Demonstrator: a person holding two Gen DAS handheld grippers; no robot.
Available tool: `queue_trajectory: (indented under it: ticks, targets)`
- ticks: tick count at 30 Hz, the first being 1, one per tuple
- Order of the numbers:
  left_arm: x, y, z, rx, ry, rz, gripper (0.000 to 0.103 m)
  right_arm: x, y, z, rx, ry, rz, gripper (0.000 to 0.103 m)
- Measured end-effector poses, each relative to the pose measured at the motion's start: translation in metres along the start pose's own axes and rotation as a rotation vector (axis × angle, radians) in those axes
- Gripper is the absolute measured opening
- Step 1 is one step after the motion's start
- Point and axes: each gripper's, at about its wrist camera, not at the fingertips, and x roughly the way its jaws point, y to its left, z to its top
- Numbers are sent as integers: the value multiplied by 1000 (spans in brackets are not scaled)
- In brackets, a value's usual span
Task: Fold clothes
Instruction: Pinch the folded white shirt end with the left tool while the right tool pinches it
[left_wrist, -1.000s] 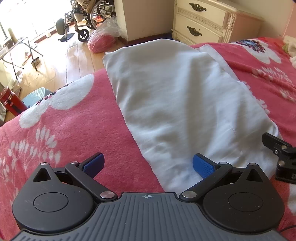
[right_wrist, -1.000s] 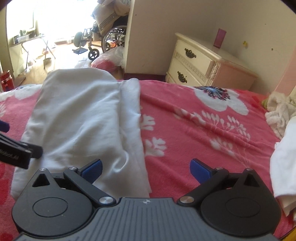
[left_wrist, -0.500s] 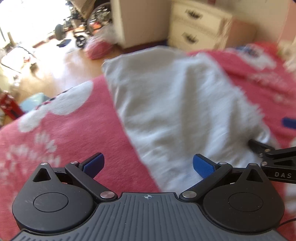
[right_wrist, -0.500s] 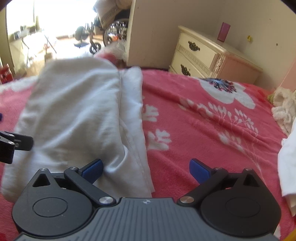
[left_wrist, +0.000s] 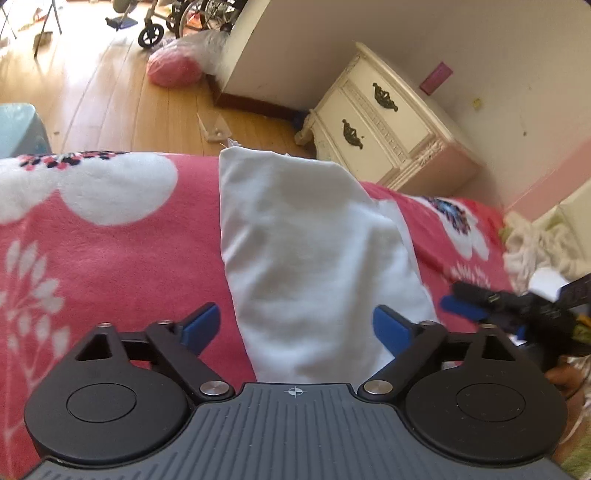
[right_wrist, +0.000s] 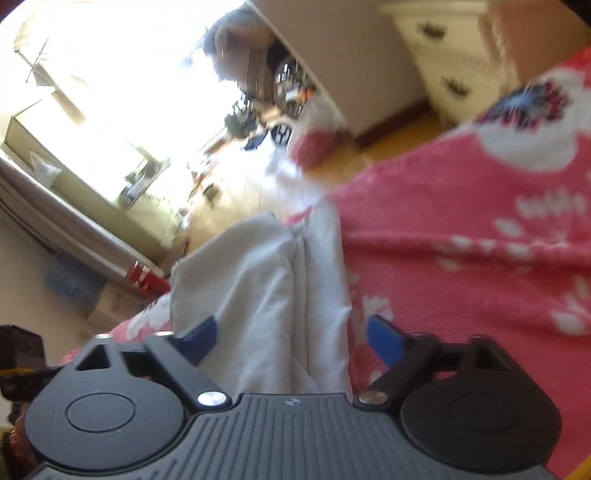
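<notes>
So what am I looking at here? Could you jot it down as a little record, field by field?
Setting: bedroom, work done on a bed
Surface: pink floral blanket
Garment: white cloth, folded into a long strip on the blanket
Left gripper: open, its blue fingers either side of the cloth's near end
Right gripper: open, tilted, also over the near end; view blurred
Nearby furniture: cream nightstand past the bed
More laundry: pale pile at the far right

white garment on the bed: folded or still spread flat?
Folded lengthwise. The white garment lies as a narrow strip on the pink blanket, with an overlapping layer edge along it.
</notes>
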Motion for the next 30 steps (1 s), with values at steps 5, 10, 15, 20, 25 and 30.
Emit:
queue_trajectory:
  ticks: [5, 10, 15, 20, 25, 30]
  targets:
    - [24, 16, 9, -28, 32, -72, 52, 29, -17, 11, 20, 76, 58, 65]
    - [31, 32, 17, -83, 40, -140, 54, 50, -29, 26, 77, 105, 172, 65]
    - [8, 38, 23, -64, 13, -81, 81, 55, -38, 35, 101, 117, 227, 64]
    - [21, 40, 28, -17, 17, -58, 92, 60, -49, 39, 115, 125, 274, 68]
    - [45, 32, 41, 31, -26, -91, 99, 86, -42, 58, 85, 132, 342, 73]
    - [49, 31, 46, 30, -37, -154, 91, 105, -28, 67, 15, 162, 412, 73]
